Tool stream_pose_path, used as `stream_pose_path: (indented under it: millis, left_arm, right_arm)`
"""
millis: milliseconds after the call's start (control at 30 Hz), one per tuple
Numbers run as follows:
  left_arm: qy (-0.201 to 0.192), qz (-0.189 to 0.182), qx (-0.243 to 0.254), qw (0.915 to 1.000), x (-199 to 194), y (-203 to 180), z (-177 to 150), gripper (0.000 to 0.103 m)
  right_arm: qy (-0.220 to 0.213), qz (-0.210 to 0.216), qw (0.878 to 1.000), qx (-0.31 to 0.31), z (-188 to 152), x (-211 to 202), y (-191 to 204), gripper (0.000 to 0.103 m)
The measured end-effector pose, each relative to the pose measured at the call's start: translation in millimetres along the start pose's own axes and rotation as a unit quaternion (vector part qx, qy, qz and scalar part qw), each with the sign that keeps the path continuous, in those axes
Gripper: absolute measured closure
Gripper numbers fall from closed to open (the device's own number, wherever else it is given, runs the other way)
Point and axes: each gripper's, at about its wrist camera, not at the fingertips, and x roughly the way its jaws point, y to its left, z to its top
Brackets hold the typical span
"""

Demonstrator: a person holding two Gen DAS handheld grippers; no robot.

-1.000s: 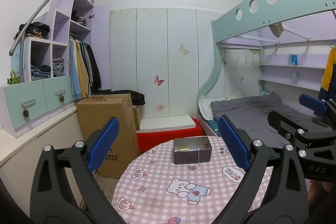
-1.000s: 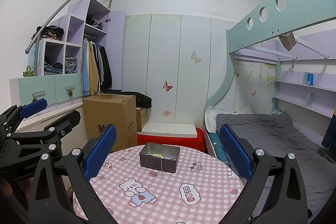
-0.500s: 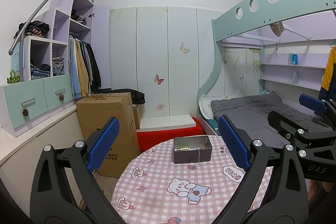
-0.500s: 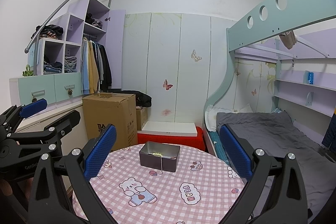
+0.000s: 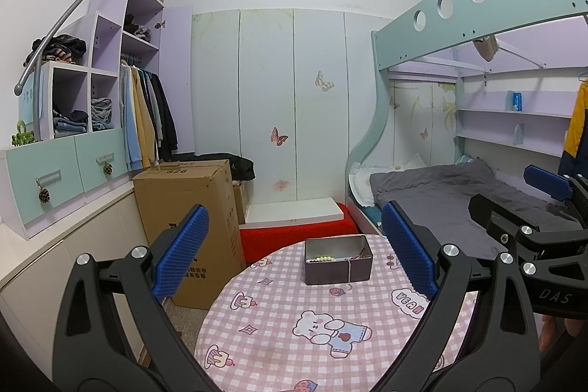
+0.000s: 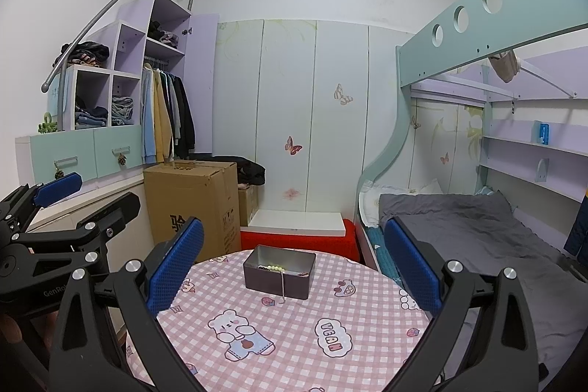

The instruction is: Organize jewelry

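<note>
A small dark metal box point(image 5: 337, 260) point(image 6: 279, 271) stands near the far edge of a round table point(image 5: 286, 329) point(image 6: 294, 329) covered in pink checked cloth. Pale green beads point(image 5: 322, 258) point(image 6: 275, 268) lie inside it, and a thin chain point(image 5: 350, 272) point(image 6: 282, 287) hangs over its front wall. My left gripper point(image 5: 294, 256) is open, held above the table short of the box, with nothing between its blue pads. My right gripper point(image 6: 296, 267) is open too, equally empty. Each gripper shows at the edge of the other's view.
A tall cardboard box point(image 5: 191, 208) stands on the floor left of the table. Drawers and a wardrobe with hanging clothes point(image 5: 147, 120) line the left wall. A bunk bed with grey bedding point(image 5: 448, 197) fills the right. A red block topped by a white board point(image 5: 294, 226) sits behind the table.
</note>
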Motion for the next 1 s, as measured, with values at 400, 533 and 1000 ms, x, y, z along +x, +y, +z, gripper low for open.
stream_pose_path:
  millis: [400,533,1000]
  left_arm:
    - [0.009,0.002,0.002,1.0000,10,7,-7,0.010]
    - [0.014,0.005,0.005,0.9999,18,10,-11,0.010]
    - [0.045,0.009,0.016,0.9988,58,7,-24,0.010]
  right_arm:
    - [0.012,-0.002,1.000,0.005,-6,13,3,0.008]
    - [0.020,-0.002,1.000,0.008,-9,20,2,0.008]
    - [0.055,-0.003,0.998,0.019,-20,52,-6,0.008]
